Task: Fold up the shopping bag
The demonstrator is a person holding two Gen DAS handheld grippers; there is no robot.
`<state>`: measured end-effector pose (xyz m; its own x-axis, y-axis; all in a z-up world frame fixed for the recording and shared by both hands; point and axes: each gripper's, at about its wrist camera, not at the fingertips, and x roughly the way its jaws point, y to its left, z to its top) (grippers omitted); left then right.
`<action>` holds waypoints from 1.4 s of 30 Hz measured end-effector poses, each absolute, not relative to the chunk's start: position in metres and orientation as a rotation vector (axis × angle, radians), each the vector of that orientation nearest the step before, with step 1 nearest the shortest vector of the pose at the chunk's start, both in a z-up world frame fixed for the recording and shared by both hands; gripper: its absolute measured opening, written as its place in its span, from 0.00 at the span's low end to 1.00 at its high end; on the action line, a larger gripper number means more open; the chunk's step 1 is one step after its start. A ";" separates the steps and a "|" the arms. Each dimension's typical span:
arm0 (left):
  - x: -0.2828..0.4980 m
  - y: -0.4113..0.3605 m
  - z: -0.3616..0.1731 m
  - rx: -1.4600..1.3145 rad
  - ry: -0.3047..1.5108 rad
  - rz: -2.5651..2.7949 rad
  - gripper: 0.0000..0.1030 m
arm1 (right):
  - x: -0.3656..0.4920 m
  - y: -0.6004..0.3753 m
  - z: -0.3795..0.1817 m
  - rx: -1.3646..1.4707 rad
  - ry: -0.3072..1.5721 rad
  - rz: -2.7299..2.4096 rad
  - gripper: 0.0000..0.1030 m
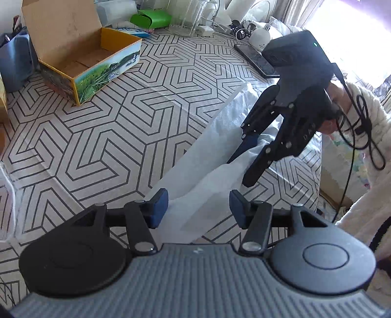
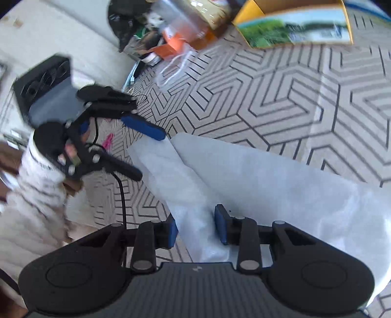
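A white, thin shopping bag [image 1: 217, 127] lies as a long folded strip on the table with the geometric-patterned cloth [image 1: 97, 141]. My left gripper [image 1: 199, 208] is open, and the near end of the strip runs between its blue pads [image 1: 160, 208]. At the far end my right gripper [image 1: 240, 171] straddles the bag with its fingers apart. In the right wrist view the bag [image 2: 268, 186] spreads wide to the right, and a narrower fold passes between the fingers of the open right gripper [image 2: 196, 228]. The left gripper [image 2: 146, 154] shows blurred at the strip's other end.
An open cardboard box with a landscape print [image 1: 92, 71] stands at the back left. Behind it are a green carton [image 1: 151, 18] and a glass jar [image 1: 185, 22]. A dark phone [image 1: 256, 60] lies back right. The table edge [image 1: 320, 161] runs along the right, beside a fuzzy white sleeve [image 1: 366, 137].
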<state>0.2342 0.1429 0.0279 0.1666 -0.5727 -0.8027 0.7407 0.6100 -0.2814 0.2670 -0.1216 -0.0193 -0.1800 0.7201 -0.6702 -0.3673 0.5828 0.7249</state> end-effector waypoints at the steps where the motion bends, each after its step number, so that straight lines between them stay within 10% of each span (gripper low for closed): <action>1: 0.231 0.143 0.029 0.218 1.036 -0.941 0.56 | 0.269 -0.123 -0.023 0.351 1.479 1.002 0.32; 12: 0.246 0.123 0.003 0.229 1.142 -0.859 0.57 | 0.269 -0.131 -0.021 0.369 1.446 0.959 0.32; 16: 0.258 0.120 -0.002 0.191 1.206 -0.839 0.57 | 0.227 -0.117 0.022 -0.092 1.106 0.872 0.60; 23: 0.260 0.122 -0.003 0.167 1.229 -0.849 0.57 | 0.154 -0.099 0.054 -0.489 0.664 0.895 0.53; 35: 0.275 0.121 -0.007 0.094 1.317 -0.827 0.57 | 0.123 -0.045 0.006 -0.927 0.524 0.895 0.42; 42: 0.255 0.125 0.014 0.146 1.172 -0.799 0.57 | 0.165 -0.051 0.009 -0.687 0.728 0.966 0.32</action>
